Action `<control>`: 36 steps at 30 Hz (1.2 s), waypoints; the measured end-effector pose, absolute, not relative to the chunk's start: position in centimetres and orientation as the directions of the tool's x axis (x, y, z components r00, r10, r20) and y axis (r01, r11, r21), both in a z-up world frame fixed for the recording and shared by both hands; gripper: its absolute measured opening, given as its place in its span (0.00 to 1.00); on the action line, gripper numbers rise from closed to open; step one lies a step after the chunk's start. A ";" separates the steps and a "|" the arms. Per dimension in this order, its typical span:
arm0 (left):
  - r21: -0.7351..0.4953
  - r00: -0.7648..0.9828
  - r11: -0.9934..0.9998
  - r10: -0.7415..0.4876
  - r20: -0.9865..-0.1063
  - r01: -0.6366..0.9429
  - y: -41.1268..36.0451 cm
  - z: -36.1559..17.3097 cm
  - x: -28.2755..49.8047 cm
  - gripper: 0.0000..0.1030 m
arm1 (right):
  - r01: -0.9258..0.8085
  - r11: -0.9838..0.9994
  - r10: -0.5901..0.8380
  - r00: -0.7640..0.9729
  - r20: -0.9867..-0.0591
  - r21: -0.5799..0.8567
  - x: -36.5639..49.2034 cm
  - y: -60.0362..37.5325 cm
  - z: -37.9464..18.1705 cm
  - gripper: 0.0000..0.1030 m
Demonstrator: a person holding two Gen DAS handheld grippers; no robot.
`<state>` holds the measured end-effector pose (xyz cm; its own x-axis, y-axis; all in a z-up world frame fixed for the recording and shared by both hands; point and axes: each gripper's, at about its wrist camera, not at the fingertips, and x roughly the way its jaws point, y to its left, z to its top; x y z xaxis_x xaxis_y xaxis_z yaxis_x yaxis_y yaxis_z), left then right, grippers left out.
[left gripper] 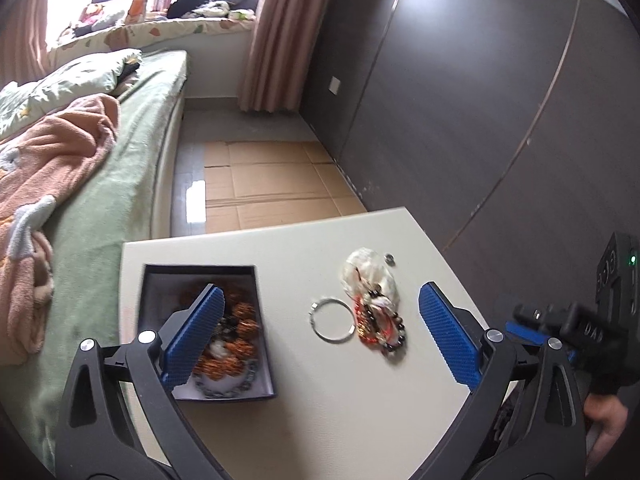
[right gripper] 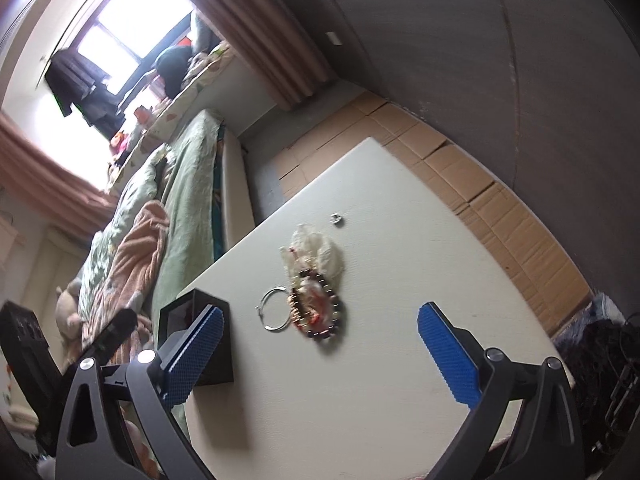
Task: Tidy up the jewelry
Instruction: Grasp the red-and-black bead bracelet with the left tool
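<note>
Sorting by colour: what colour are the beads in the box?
Orange beads, in the dark box; left wrist view shows it best.

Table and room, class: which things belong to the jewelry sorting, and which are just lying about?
Job:
box with jewelry in it
silver ring
dark bead bracelet
white pouch
small metal piece

Lying about:
pink blanket
flattened cardboard
curtain

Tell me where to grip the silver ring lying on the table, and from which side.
Grip the silver ring on the arc facing away from the bead pile, the side toward the box. It lies flat on the table, and its other side touches or overlaps the beads. Come from above, one jaw inside the loop and one outside; both grippers are open and empty.
</note>
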<state>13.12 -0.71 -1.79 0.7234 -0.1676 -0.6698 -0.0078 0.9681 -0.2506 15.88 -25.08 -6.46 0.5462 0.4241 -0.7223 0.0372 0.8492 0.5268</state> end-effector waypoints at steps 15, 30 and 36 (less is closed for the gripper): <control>-0.254 0.637 0.967 -0.216 -0.740 0.032 -4.0 -5.2 15.2 0.77 | 0.069 0.813 0.458 0.538 -0.708 0.578 16.4 -28.5 -6.8 0.93; -0.291 0.495 0.954 -0.287 -0.820 0.072 -7.8 -10.2 18.9 0.29 | 0.072 0.803 0.480 0.509 -0.715 0.591 18.6 -28.5 -7.5 0.75; -0.299 0.459 0.953 -0.290 -0.840 0.054 -8.6 -11.7 19.9 0.17 | 0.079 0.802 0.479 0.506 -0.717 0.592 19.1 -28.5 -7.6 0.75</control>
